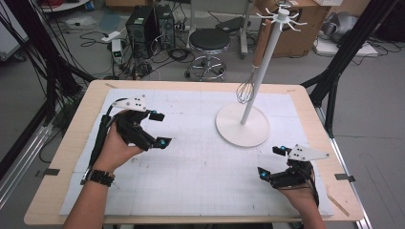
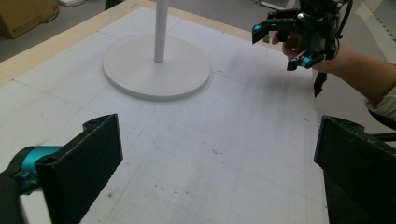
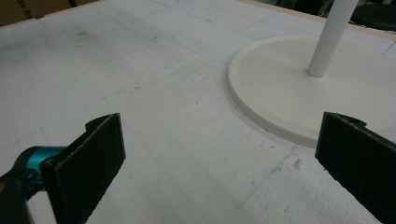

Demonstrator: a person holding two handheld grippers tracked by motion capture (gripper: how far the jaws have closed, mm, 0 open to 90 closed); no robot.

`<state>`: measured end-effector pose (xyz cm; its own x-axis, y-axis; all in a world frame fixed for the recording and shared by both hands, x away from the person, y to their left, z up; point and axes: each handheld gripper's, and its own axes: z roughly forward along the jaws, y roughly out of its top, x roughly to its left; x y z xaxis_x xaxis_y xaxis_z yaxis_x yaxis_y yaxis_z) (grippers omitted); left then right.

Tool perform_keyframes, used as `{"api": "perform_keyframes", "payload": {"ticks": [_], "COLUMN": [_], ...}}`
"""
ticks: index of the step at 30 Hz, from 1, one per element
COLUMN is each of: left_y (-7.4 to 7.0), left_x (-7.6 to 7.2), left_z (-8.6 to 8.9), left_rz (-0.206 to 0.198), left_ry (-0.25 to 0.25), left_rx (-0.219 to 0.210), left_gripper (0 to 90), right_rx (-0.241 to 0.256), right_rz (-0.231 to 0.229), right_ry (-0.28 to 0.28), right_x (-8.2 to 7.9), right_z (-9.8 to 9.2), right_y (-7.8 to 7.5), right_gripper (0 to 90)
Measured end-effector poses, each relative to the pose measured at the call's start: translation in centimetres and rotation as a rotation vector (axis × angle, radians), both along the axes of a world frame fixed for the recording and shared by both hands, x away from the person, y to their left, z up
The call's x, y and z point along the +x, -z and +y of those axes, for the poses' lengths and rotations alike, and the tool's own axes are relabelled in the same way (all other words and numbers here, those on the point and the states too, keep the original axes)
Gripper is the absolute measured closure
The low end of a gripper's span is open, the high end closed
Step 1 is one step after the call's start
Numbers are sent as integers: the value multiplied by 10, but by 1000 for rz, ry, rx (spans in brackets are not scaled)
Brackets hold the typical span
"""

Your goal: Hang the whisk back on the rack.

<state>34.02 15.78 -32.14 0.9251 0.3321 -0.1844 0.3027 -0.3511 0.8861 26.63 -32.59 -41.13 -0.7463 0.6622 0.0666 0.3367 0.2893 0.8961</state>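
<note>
A white metal hanging stand with a round flat base [image 1: 242, 126] and a tall thin pole stands on the far right part of the desk, ahead of the right hand-held gripper [image 1: 272, 163] and off to the right of the left hand-held gripper [image 1: 160, 129]. A steel wire whisk with a wooden handle [image 1: 251, 71] hangs from one of the stand's top hooks, its wire head level with the lower pole and clear of the base. The left hand-held gripper is held above the left side of the white gridded mat [image 1: 200, 167], its jaws spread wide with nothing between them; in the left gripper view the stand's base [image 2: 156, 66] lies ahead of it and the other gripper [image 2: 284, 43] is farther off to the right. The right hand-held gripper sits low near the desk's front right corner, jaws likewise wide apart and empty, with the base [image 3: 299, 88] just beyond its right jaw. The mat covers most of the pale wooden desk [image 1: 76, 143].
</note>
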Motion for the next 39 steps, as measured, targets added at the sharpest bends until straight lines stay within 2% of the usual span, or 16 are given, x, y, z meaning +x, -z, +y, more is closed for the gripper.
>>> {"api": "perform_keyframes", "payload": {"ticks": [7,11,15,19,26,30,32,39], "left_y": [25,34,41,52,69,75,77,82], "left_x": [-14,-22,-29,-38,-50,-51,-52,-53], "left_z": [14,17,19,24,29,32,33,28], "left_rz": [5,-4,-16,-15,-15,-14,-13,-6], "left_ry": [-38,-46,-52,-54,-68,-83,-83,-74], "left_rx": [-2,-11,1,-25,-20,-12,-24,-8], "left_gripper": [16,16,16,16,16,16,16,16], "right_rx": [-10,-12,-14,-18,-22,-25,-29,-25], "right_rz": [4,9,6,7,13,12,11,11], "right_ry": [0,2,1,5,6,9,7,10], "right_x": [0,0,1,1,1,1,1,0], "right_z": [1,2,3,3,3,4,4,2], "right_y": [1,2,2,2,3,4,4,5], "right_gripper": [2,2,2,2,2,2,2,2]}}
